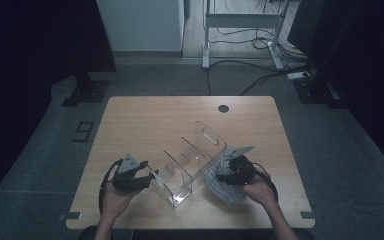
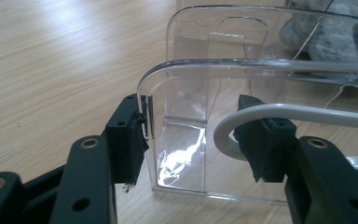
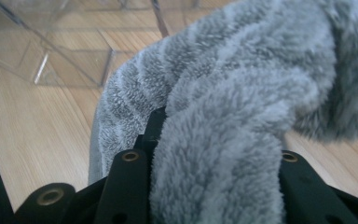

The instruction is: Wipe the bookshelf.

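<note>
Left tool clamps the near end wall of the clear organizer at mid worktop; keep that grip firm so the organizer won't slide. Right tool pinches a fold of the grey fluffy towel lying just right of the organizer; lift high enough to clear the rim, then lower into a compartment.

Grippers at clear organizer, grey cloth
</note>
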Motion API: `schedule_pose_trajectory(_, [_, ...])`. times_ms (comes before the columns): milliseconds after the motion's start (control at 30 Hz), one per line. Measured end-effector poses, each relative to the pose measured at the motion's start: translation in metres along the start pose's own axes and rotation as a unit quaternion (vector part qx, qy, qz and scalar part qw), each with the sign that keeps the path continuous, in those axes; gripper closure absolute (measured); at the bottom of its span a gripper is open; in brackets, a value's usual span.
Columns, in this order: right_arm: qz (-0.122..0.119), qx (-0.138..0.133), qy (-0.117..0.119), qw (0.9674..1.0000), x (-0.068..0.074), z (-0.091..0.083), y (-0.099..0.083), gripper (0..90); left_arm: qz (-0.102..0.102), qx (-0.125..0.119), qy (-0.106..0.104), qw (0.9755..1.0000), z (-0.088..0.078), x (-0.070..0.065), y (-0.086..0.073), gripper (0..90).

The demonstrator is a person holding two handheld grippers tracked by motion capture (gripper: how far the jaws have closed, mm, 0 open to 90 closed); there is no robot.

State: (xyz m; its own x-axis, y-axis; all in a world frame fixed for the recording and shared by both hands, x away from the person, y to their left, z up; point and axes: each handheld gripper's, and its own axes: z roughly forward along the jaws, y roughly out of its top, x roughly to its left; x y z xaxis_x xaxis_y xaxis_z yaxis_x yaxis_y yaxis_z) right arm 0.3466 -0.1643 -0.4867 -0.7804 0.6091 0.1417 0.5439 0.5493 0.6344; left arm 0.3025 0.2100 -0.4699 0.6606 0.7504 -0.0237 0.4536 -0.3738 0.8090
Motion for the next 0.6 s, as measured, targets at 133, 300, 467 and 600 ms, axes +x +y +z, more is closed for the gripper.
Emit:
schedule_pose_trajectory(133, [-0.013,-0.012,0.008,0.9998,0.004,0.011,0.005,58.9,0.005,0.005,-0.002,1.0,0.0,-0.002,0.001,44.9])
schedule_pose_trajectory(300, [-0.032,-0.02,-0.001,0.9993,0.008,0.021,0.009,63.1,0.008,0.007,-0.003,0.9999,0.001,-0.004,0.003,44.9])
schedule_pose_trajectory(467, [-0.034,-0.019,-0.001,0.9992,0.009,0.027,0.011,66.8,0.008,0.008,-0.002,0.9999,0.002,-0.005,0.003,45.0])
schedule_pose_trajectory(600, [-0.039,-0.009,-0.011,0.9991,0.01,0.034,0.013,67.6,0.008,0.008,-0.001,0.9999,0.002,-0.005,0.004,45.0])
